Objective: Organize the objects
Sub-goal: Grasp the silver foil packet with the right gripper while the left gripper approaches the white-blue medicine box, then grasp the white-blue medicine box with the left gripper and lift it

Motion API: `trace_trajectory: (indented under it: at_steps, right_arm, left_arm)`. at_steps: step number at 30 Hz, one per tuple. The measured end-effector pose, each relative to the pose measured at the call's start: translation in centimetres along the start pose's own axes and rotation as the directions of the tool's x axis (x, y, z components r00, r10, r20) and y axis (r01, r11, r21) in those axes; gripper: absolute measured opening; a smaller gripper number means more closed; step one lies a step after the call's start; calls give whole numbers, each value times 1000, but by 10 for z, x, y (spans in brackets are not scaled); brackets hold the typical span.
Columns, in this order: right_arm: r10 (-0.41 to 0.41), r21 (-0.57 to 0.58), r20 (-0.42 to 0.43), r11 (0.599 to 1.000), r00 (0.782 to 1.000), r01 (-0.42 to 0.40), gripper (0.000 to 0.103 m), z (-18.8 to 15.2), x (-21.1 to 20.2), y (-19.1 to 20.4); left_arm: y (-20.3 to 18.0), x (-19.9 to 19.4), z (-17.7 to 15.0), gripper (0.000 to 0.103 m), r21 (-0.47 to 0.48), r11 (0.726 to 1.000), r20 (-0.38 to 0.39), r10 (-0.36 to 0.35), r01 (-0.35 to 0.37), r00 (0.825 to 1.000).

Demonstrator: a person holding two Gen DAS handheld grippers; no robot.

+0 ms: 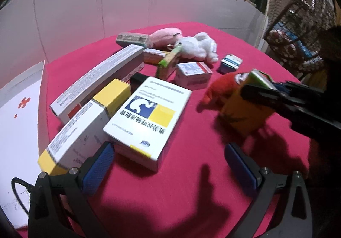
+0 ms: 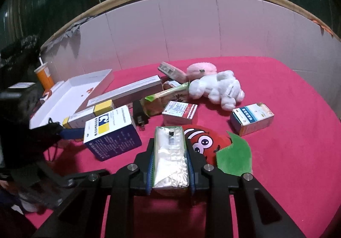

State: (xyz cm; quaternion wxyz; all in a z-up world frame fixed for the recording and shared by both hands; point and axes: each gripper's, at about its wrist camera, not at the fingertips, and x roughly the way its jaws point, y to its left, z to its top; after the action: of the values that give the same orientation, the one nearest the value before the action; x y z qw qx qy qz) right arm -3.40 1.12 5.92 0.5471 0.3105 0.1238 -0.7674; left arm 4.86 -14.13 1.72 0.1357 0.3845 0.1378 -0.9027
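Over the red cloth (image 1: 170,184), the left gripper (image 1: 168,165) hangs with jaws spread and empty, just beside the white box (image 1: 149,118). Seen from the right wrist, the right gripper (image 2: 170,165) is clenched on the carton (image 2: 170,157), which stands touching the red toy (image 2: 202,142); I'd lift it straight up so the toy isn't dragged along.

A makeshift home recording corner: red-clothed table (image 2: 277,93) walled by white panels (image 2: 191,31), wicker chair (image 1: 298,31) beside.

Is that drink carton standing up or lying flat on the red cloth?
Standing up. The drink carton shows its foil top to the right wrist view, and the right tongs are shut on its sides.
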Motion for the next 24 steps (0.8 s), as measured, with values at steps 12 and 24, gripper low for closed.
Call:
trace_trajectory:
  at_steps: [12, 24]
  right_arm:
    - [32, 46, 47, 998, 998, -34, 26, 6, -15, 4]
    - [44, 101, 88, 993, 995, -53, 27, 6, -33, -11]
  left_arm:
    - [-14, -8, -7, 76, 17, 966, -63, -256, 258, 964]
    - [0, 5, 28, 77, 84, 988, -13, -128, 129, 992]
